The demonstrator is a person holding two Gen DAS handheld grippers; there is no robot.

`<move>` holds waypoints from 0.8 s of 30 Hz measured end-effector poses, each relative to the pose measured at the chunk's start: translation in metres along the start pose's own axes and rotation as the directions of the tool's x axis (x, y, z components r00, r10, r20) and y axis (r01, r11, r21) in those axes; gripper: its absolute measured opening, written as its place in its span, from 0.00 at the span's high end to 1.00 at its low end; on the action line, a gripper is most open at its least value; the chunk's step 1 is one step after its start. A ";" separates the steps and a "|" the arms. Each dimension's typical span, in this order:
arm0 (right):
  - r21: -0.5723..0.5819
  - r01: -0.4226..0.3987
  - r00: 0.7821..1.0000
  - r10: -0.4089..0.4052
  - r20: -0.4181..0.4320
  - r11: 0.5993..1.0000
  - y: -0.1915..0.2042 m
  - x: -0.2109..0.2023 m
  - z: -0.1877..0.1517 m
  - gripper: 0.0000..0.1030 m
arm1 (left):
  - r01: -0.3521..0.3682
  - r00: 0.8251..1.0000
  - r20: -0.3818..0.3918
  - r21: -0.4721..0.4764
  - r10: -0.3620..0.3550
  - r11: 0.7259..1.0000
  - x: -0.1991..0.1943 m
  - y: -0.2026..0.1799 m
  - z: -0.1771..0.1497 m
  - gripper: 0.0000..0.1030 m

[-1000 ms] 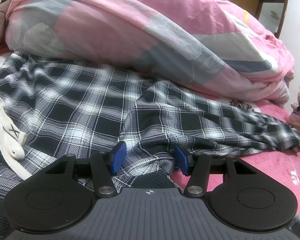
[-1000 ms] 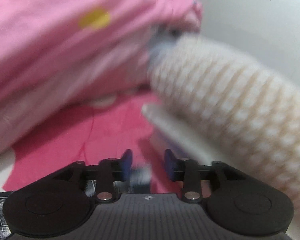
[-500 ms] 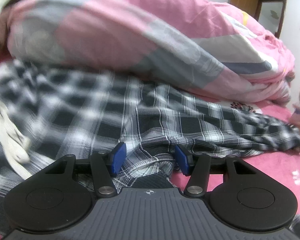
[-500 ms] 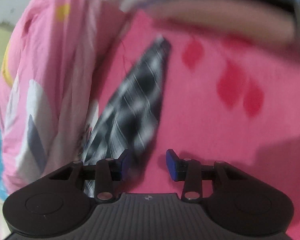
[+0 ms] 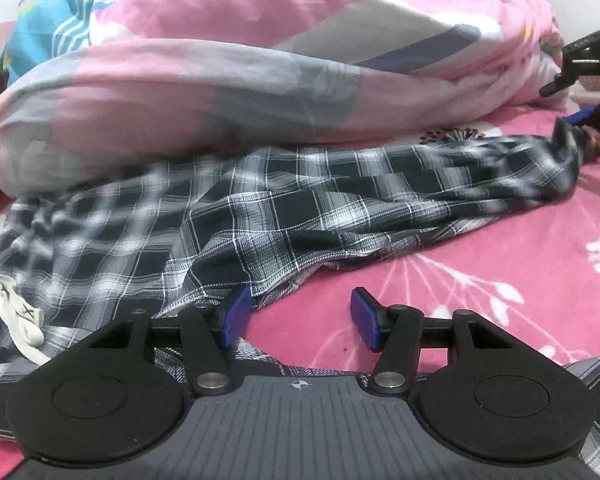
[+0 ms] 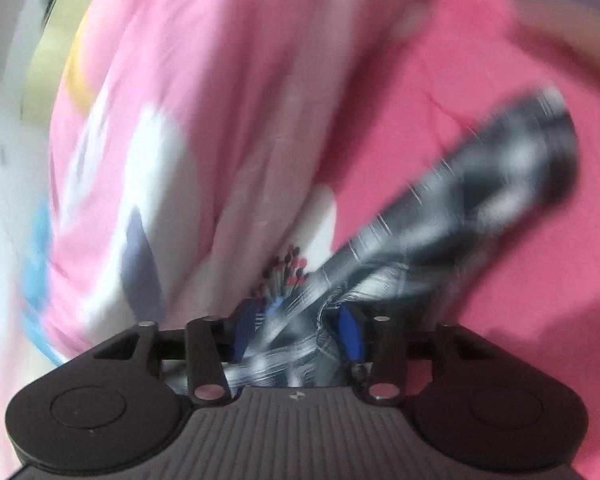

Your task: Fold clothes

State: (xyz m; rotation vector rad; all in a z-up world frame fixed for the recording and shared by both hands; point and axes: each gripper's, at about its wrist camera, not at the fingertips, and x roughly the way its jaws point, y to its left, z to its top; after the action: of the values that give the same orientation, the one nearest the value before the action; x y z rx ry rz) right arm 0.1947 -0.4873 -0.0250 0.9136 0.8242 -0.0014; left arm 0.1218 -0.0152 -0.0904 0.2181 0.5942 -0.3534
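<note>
Black-and-white plaid trousers lie crumpled across the pink bed sheet, with a white drawstring at the left. My left gripper is open just above the sheet. Its left pad touches the trousers' near edge, and only sheet shows between the pads. At the far right, my right gripper sits at the end of the trouser leg. In the blurred right wrist view the plaid leg runs in between the jaws of the right gripper, which are opening.
A bulky pink, grey and white duvet is heaped along the far side of the trousers. A blue patterned cloth lies behind it at the left. Bare pink sheet with white flower prints stretches to the front right.
The left gripper slid right, off the plaid fabric and over pink sheet. The right gripper swung round onto the end of the trouser leg, which now lies between its jaws.
</note>
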 end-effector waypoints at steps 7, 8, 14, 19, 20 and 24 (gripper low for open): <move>0.074 -0.115 0.989 0.108 0.096 0.991 -0.054 -0.057 -0.023 0.45 | 0.013 1.000 -0.009 -0.005 -0.013 1.000 0.001 0.002 0.001 0.45; 0.111 -0.114 0.988 0.101 0.113 0.987 -0.068 -0.064 -0.026 0.45 | 0.014 1.000 -0.009 -0.006 -0.014 1.000 0.001 0.002 0.001 0.45; 0.216 -0.051 0.996 0.033 0.086 0.975 -0.117 -0.060 -0.043 0.48 | 0.003 1.000 0.002 -0.001 -0.003 1.000 0.001 0.001 0.000 0.45; 0.123 -0.043 0.994 0.030 0.107 0.992 -0.096 -0.022 -0.035 0.60 | -0.001 1.000 0.006 0.002 0.001 1.000 0.000 0.001 -0.001 0.44; 0.108 -0.041 0.994 0.029 0.109 0.993 -0.091 -0.015 -0.031 0.62 | -0.002 1.000 0.006 0.003 0.002 1.000 0.000 0.001 -0.001 0.44; 0.063 -0.014 0.993 0.006 0.121 0.998 -0.078 0.003 -0.018 0.79 | -0.005 1.000 0.005 0.006 0.005 1.000 0.001 0.000 -0.001 0.43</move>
State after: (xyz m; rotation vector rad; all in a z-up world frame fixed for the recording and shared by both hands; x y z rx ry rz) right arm 0.1598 -0.5229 -0.0870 0.9678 0.7104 -0.0741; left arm 0.1217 -0.0147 -0.0918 0.2242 0.5872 -0.3505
